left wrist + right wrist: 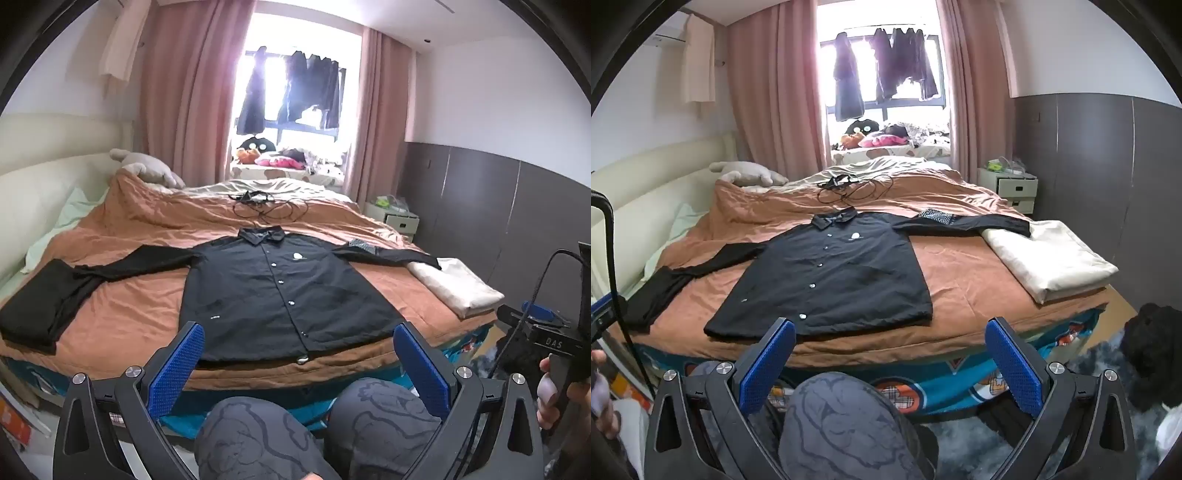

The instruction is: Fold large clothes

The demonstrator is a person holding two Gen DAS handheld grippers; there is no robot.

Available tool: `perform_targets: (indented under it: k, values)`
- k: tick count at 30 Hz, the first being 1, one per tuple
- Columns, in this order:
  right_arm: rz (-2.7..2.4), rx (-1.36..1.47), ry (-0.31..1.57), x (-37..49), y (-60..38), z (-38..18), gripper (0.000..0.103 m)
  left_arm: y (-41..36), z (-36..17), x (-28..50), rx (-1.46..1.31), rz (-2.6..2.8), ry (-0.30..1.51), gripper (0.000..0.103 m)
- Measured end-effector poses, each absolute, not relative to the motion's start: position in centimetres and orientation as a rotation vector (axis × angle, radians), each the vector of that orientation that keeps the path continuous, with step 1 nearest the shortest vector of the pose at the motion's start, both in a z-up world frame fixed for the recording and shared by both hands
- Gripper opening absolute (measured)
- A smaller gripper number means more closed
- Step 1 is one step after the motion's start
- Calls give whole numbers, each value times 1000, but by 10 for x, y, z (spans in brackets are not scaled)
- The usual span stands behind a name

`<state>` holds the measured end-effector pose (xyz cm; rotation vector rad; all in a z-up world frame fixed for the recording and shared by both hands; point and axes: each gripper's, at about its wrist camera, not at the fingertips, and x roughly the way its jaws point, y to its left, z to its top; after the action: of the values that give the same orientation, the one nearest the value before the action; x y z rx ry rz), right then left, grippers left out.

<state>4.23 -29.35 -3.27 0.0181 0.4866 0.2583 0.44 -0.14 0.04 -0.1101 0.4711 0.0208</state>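
On the brown bedspread (140, 306) we see the black button-up shirt (280, 291) lying flat, front up, both sleeves stretched out sideways, its hem at the near edge of the bed. Our left gripper (298, 365) hangs above our knees with its blue pads spread wide, holding nothing. Our right gripper (890, 363) is equally wide and bare, short of the bed. We note a folded cream cloth (1052, 258) under the right cuff and black cables (849, 188) beyond the collar.
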Motion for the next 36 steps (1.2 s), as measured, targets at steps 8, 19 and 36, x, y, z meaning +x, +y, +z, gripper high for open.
perform_targets:
  k: [8,19,36]
  values:
    - [256,21,487,42,-293,-33,103,-14,-2,52,-110,38,503,103]
    - [252,14,499,47,-287,-36,103,4,-3,-5,-128,14,428,102]
    - [260,12,481,39,-288,-34,103,3,5,-12,-97,26,417,102]
